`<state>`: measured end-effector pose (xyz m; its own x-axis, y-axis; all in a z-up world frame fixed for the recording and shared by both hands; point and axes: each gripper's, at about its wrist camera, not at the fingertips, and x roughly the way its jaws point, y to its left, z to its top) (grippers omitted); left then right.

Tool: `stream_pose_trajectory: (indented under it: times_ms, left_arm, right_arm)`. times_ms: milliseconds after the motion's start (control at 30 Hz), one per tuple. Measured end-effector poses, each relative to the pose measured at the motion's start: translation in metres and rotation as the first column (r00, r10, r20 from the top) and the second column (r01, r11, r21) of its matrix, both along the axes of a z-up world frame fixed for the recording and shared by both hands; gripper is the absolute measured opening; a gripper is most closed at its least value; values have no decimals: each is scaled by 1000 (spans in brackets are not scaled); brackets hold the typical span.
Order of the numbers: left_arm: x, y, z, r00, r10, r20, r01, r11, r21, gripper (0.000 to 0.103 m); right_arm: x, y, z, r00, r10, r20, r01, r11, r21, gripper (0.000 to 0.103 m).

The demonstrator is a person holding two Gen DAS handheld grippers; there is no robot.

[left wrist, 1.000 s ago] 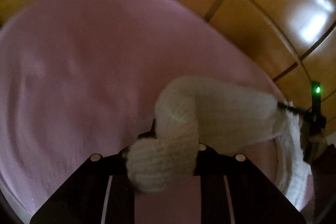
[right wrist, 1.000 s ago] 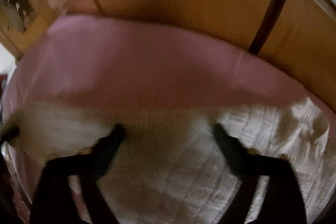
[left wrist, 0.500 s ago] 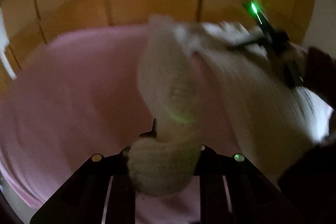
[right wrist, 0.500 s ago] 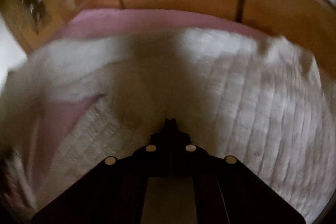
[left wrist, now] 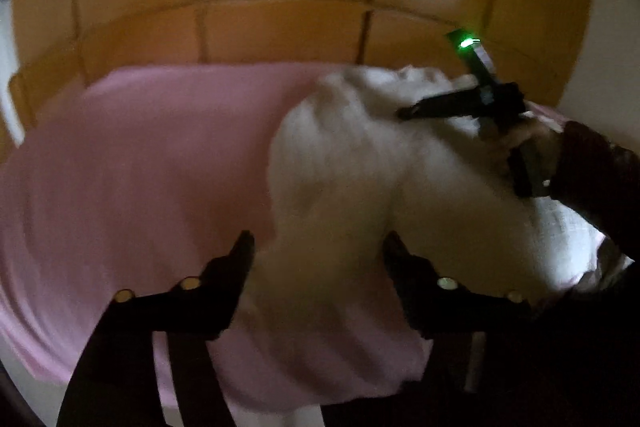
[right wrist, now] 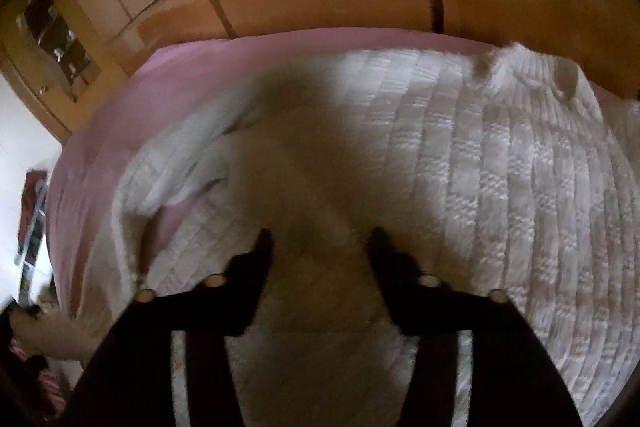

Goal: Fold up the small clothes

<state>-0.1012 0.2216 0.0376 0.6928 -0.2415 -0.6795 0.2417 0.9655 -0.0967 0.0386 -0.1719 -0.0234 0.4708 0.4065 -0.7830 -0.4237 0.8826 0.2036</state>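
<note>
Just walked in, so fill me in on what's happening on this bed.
A person is folding a white knitted sweater spread on a pink sheet, with a two-finger tool in each hand. A sleeve has been laid across the sweater's body. The left tool and the right tool are both opening, fingers spread over the knit and not pinching it. In the left view the right tool hovers over the far part of the sweater.
</note>
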Motion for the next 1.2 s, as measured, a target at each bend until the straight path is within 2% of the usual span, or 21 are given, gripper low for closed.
stream_pose_trajectory:
  times_ms: [100, 200, 267, 333, 400, 433, 467, 500, 533, 567, 633, 700, 833, 867, 900, 1000, 1067, 1133, 1200]
  left_arm:
    - [2, 0, 16, 993, -116, -17, 114, 990, -87, 67]
    - [5, 4, 17, 993, -117, -4, 116, 990, -81, 73]
    - [18, 0, 5, 992, -121, -35, 118, 988, -95, 73]
    - [30, -13, -14, 983, -166, -81, 157, 982, -106, 73]
    - [38, -34, -36, 970, -200, -139, 196, 980, -43, 71]
    - [40, -45, -51, 964, -204, -174, 212, 977, 33, 47]
    - [40, -51, -60, 962, -197, -187, 216, 973, 86, 33]
    - [40, -50, -64, 966, -194, -170, 212, 972, 96, 23]
    - [41, -44, -60, 970, -185, -160, 197, 978, 64, 6]
    - [45, -35, -55, 975, -156, -159, 164, 986, 37, 6]
    - [55, -3, -37, 993, -53, -105, 52, 999, -8, 5]
    - [69, 40, -20, 995, 66, -76, -71, 994, -79, 5]
    - [91, 109, 8, 968, 251, 5, -250, 965, -74, 5]
    - [94, 123, 16, 959, 283, 18, -281, 956, -85, 5]
    - [96, 140, 25, 951, 308, 31, -302, 945, -125, 5]
    - [81, 156, 48, 950, 304, 65, -287, 938, -196, 5]
    - [63, 148, 54, 957, 281, 67, -264, 945, -190, 5]
    - [43, 138, 52, 968, 249, 41, -237, 951, -199, 5]
    - [31, 127, 45, 976, 218, 3, -213, 955, -206, 5]
  right_arm:
    - [-7, 5, -4, 1000, 16, 19, -15, 999, -35, 66]
    - [-6, 8, -6, 1000, 8, 19, -7, 1000, -23, 70]
    - [-5, 14, -5, 1000, 3, 20, -3, 1000, -30, 73]
    - [0, 22, -4, 1000, 6, 21, -5, 999, -41, 74]
    - [5, 28, 0, 1000, 9, 9, -9, 999, -42, 74]
    - [11, 33, 2, 1000, 8, 2, -8, 999, -35, 74]
    - [13, 31, 6, 1000, -1, 0, 1, 1000, -27, 74]
    - [14, 30, 9, 1000, -10, 5, 10, 1000, -25, 74]
    - [17, 28, 14, 1000, -18, 14, 19, 1000, -24, 74]
    - [19, 27, 16, 1000, -22, 19, 23, 999, -24, 73]
    - [27, 28, 21, 999, -30, 32, 31, 999, -42, 70]
    - [34, 28, 26, 998, -34, 55, 38, 997, -68, 66]
    - [66, 35, 44, 992, -58, 109, 69, 992, -105, 64]
    - [77, 37, 50, 991, -60, 123, 75, 990, -119, 64]
    - [85, 40, 54, 990, -60, 131, 77, 989, -128, 64]
    - [111, 45, 71, 983, -63, 171, 90, 985, -150, 65]
    - [128, 51, 76, 985, -49, 167, 75, 986, -152, 73]
    - [142, 60, 75, 989, -28, 143, 50, 987, -155, 74]
    - [150, 75, 64, 997, 23, 78, -9, 986, -165, 81]
